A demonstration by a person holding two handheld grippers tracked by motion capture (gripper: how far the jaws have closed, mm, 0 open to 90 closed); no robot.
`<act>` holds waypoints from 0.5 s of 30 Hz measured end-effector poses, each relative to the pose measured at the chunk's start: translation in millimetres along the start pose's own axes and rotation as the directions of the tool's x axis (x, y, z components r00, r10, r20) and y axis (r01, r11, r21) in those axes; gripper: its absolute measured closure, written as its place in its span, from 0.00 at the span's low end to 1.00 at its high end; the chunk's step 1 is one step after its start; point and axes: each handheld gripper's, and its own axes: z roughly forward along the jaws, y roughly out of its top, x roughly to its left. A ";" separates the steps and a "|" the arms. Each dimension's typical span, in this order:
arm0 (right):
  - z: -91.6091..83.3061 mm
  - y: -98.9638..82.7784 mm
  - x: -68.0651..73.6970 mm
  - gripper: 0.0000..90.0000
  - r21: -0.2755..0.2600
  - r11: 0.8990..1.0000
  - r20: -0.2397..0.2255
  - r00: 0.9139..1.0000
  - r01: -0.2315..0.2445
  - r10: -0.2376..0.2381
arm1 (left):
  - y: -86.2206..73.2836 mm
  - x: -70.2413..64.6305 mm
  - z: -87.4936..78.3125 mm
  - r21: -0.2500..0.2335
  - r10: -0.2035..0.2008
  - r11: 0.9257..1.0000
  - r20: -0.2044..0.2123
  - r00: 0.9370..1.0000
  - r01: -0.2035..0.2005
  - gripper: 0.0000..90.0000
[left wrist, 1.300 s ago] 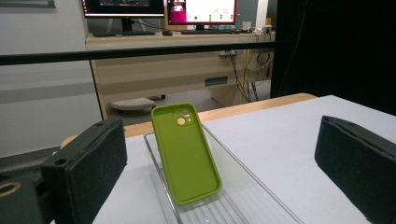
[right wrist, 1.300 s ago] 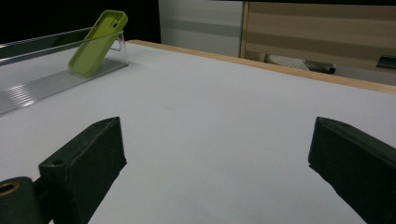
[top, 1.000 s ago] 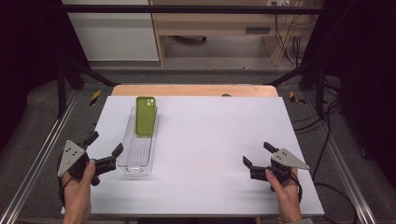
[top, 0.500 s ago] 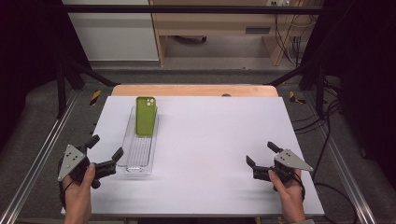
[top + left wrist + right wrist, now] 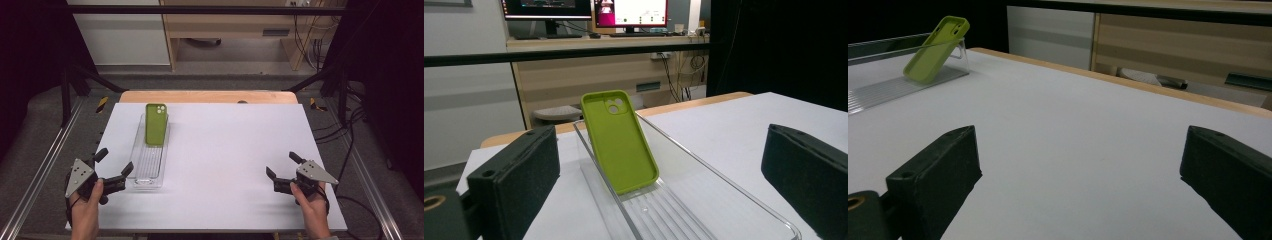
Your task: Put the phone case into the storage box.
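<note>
The left gripper [image 5: 114, 162] has its jaws spread wide and holds nothing; it sits at the near left edge of the white table [image 5: 240, 150], just beside the near end of the clear tray [image 5: 145, 175]. Ahead of it, the green phone case [image 5: 620, 141] leans tilted against the tray's far end. The right gripper [image 5: 282, 165], also spread and holding nothing, has bare table in front of it.
</note>
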 end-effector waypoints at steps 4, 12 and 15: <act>-1.4 -0.2 -1.4 0.03 -0.001 1.000 0.001 1.000 0.002 -0.002 | -3.3 0.5 0.0 0.005 0.002 1.000 0.001 1.000 -0.002 0.02; -4.3 -0.7 -3.4 0.03 0.001 1.000 0.010 1.000 0.010 -0.010 | -7.5 0.9 -1.8 -0.001 0.027 1.000 0.009 1.000 -0.027 0.01; -5.3 -1.1 -4.4 0.03 0.002 1.000 0.012 1.000 0.008 -0.008 | -9.6 1.3 -2.4 -0.002 0.020 1.000 0.012 1.000 -0.020 0.01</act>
